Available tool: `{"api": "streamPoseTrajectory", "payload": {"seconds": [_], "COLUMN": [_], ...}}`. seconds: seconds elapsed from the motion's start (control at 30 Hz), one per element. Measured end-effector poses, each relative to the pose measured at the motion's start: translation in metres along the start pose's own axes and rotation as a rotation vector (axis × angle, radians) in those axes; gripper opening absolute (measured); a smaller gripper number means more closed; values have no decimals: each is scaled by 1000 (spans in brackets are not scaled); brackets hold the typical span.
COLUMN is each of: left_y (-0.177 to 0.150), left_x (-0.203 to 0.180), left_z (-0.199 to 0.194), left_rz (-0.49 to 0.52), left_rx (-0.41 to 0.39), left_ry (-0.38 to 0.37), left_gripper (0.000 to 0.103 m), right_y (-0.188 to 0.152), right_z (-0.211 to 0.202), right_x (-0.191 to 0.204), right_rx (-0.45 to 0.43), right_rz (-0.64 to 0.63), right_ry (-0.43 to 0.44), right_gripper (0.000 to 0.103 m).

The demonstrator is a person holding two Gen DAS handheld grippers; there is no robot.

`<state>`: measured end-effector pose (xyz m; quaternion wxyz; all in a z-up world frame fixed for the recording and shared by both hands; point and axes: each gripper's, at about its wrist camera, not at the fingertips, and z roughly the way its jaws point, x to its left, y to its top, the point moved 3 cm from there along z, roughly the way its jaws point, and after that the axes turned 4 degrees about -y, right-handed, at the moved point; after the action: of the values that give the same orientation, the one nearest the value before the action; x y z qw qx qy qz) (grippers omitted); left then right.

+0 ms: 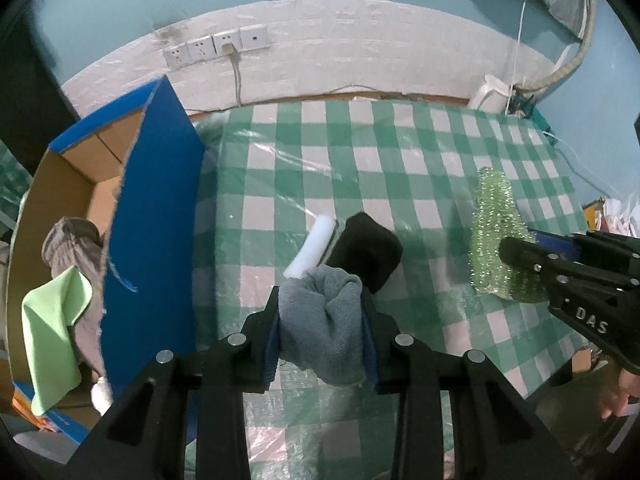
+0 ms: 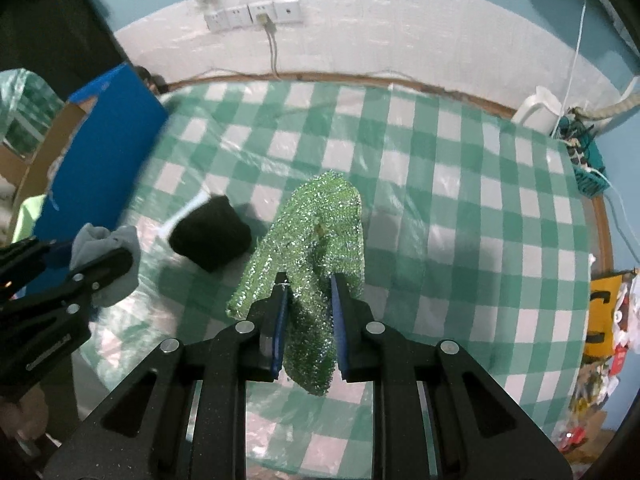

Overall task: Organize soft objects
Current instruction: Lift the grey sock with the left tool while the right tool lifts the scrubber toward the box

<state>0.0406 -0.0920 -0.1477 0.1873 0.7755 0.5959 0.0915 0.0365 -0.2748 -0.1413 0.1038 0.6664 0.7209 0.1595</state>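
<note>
Through the left wrist camera we see our left gripper (image 1: pixel 322 320) clamped on a bunched grey cloth (image 1: pixel 324 320), its jaws drawn in to the width of the wad, which hangs clear of the table (image 1: pixel 400 160). Beyond it a black sponge (image 1: pixel 366 250) and a white foam block (image 1: pixel 312 246) lie side by side near the middle of the checked tabletop. Off the table's left edge stands the cardboard box (image 1: pixel 156 208), already holding a light green cloth (image 1: pixel 52 332) and a brownish cloth (image 1: pixel 76 248). We judge the sorting partly done.

Through the right wrist camera our right gripper (image 2: pixel 308 312) is pinched nearly closed on a sparkly green scrubbing cloth (image 2: pixel 320 232), which dangles above the table's middle. With both cloths held, the sponge and the foam block remain to be collected.
</note>
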Motion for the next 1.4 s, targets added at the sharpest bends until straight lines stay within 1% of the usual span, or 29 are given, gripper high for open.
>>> {"api": "streamPoseTrajectory", "payload": {"seconds": [0.03, 0.1, 0.37, 0.5, 0.77, 1.07, 1.4], "left_y": [6, 8, 12, 16, 18, 18, 14], "left_x": [-4, -2, -1, 1, 11, 33, 71], "left_z": [0, -6, -34, -46, -56, -68, -80], "left_rz": [-1, -2, -4, 4, -13, -50, -115], "left_rx": [-4, -18, -72, -111, -132, -156, -179], "left_ry": [1, 2, -7, 17, 21, 30, 65], "left_gripper": [34, 34, 34, 34, 34, 34, 34], "right_y": [4, 6, 13, 17, 28, 41, 58], "right_z": [-8, -17, -34, -41, -51, -55, -57], "right_x": [3, 3, 10, 15, 34, 63, 102], "right_rx": [-9, -28, -84, -102, -130, -145, -157], "right_rz": [0, 0, -6, -14, -44, -87, -140], "right_ry": [1, 5, 25, 36, 57, 85, 122], "right_gripper": [18, 18, 18, 18, 18, 18, 18]}}
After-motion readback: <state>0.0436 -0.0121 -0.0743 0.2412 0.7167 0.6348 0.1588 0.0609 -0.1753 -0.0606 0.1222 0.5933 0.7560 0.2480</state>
